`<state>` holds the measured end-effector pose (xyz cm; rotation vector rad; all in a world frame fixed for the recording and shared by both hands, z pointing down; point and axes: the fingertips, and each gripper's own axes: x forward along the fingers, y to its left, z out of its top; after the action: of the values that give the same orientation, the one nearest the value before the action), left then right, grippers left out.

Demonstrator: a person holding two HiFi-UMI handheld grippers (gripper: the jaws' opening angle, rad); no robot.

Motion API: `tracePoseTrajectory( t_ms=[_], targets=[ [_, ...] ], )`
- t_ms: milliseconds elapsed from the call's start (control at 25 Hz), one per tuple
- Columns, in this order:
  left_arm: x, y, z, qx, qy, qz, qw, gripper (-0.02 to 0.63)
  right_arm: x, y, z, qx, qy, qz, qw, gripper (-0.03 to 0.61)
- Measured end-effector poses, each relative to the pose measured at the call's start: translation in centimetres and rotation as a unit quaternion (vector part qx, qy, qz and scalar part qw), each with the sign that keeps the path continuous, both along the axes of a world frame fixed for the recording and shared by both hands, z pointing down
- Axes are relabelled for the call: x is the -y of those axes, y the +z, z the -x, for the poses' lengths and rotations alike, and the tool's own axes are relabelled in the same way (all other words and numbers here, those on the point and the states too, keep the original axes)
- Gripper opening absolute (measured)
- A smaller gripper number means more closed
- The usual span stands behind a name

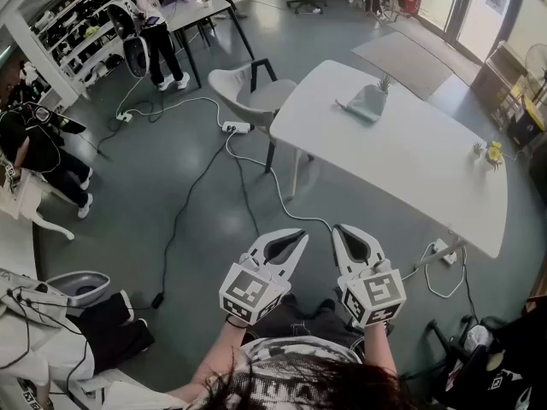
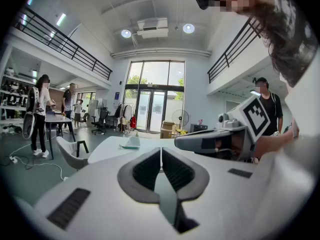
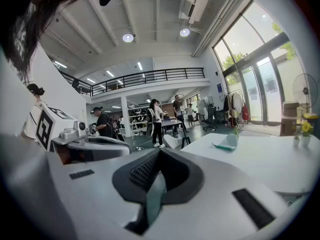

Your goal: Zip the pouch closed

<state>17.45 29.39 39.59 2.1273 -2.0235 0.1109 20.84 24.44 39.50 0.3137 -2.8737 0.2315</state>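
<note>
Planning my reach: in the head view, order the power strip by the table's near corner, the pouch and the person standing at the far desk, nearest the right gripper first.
From the right gripper:
1. Power strip, low at its right, by the table corner.
2. Pouch, on that table's far side.
3. Standing person, far upper left.

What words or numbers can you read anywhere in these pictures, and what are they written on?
No words or numbers can be read anywhere.
Left marker cube and right marker cube: black-and-white square patterns, not letters.
Blue sign beside the glass doors: too small to read.
</note>
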Motion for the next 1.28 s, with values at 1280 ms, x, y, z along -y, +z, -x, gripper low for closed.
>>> tracePoseTrajectory(
  t_ms=[1280],
  targets=[
    [9.2, 2.2, 13.8, -0.003, -0.038, 0.022, 0.999, 0.018, 10.8, 2.5, 12.9, -0.014, -0.032, 0.008, 0.999, -0.003]
  ],
)
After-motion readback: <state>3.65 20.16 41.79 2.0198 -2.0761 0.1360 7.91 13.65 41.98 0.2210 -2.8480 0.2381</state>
